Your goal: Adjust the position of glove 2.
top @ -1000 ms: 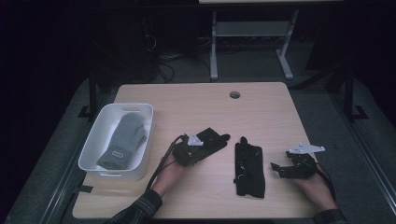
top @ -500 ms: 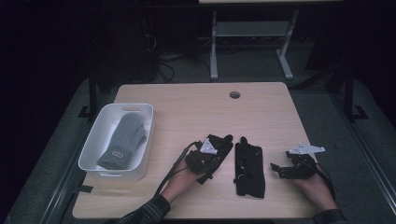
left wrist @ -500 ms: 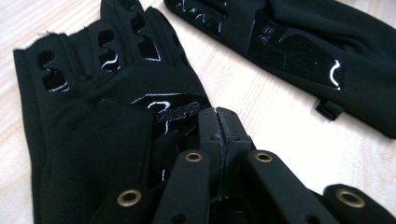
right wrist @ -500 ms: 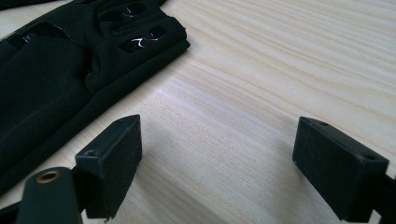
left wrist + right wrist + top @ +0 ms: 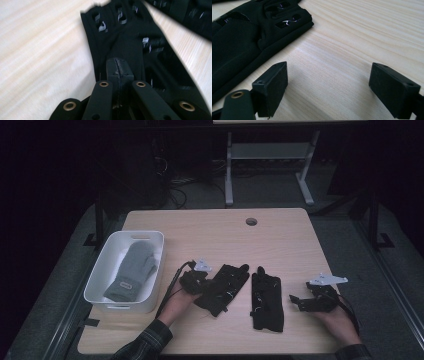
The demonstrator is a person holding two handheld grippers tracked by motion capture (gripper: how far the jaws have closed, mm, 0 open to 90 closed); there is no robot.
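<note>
The left gripper (image 5: 194, 281) is clamped on a black glove (image 5: 223, 288) (jaws together). The right gripper (image 5: 300, 301), jaws apart, rests near the table's (image 5: 210, 227) right edge beside another glove (image 5: 267, 300)

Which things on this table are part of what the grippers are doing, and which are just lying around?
In use:
- left black glove, pinched by the left gripper
- right black glove, lying flat beside it
- right gripper, open over bare table

Lying about, as far as I can judge:
- white bin
- grey mitten inside it
</note>
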